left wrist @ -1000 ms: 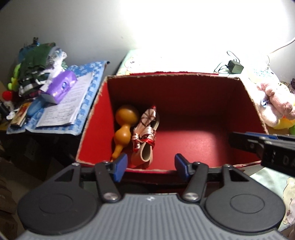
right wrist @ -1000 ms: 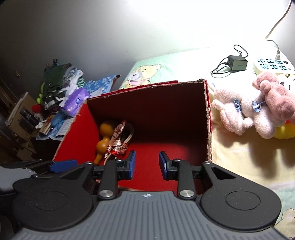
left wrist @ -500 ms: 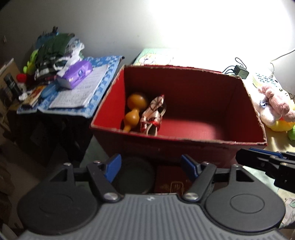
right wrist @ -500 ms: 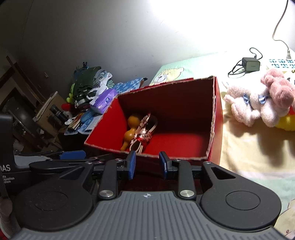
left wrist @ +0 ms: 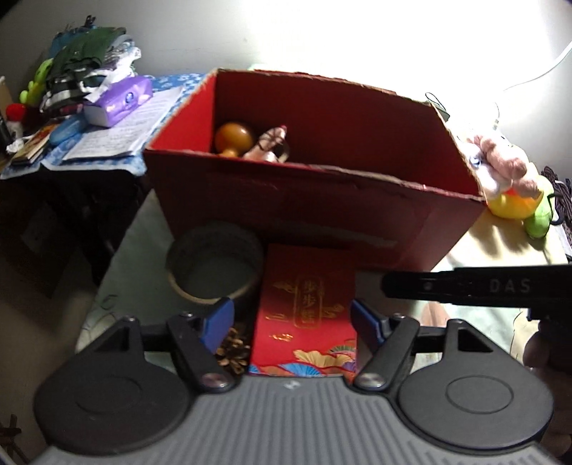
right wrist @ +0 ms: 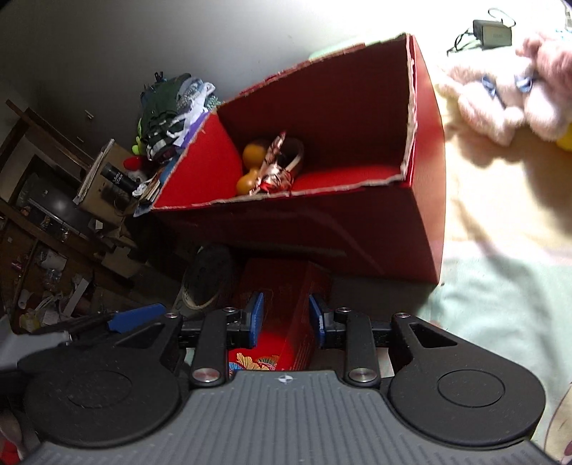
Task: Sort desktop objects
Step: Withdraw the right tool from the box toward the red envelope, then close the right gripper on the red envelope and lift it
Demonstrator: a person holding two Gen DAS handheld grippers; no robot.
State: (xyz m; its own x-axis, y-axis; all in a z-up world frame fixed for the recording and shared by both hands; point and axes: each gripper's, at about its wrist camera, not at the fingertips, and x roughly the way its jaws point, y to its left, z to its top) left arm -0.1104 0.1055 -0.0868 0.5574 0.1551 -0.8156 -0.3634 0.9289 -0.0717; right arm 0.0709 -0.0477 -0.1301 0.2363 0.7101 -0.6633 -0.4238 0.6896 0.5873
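Observation:
A red cardboard box stands on the bed and holds an orange gourd and a red-and-white shoe-shaped ornament. In front of it lie a red packet with gold characters, a dark tape roll and a pine cone. My left gripper is open above the packet and the pine cone. My right gripper is open, its jaws either side of the packet, not closed on it.
A side table at the left carries papers, a purple tissue pack and piled clothes. Pink plush toys and a yellow toy lie right of the box. A charger sits further back.
Both grippers have pulled back from over the box and come down in front of it. The packet, tape roll and pine cone have come into view. The right jaws have opened wider.

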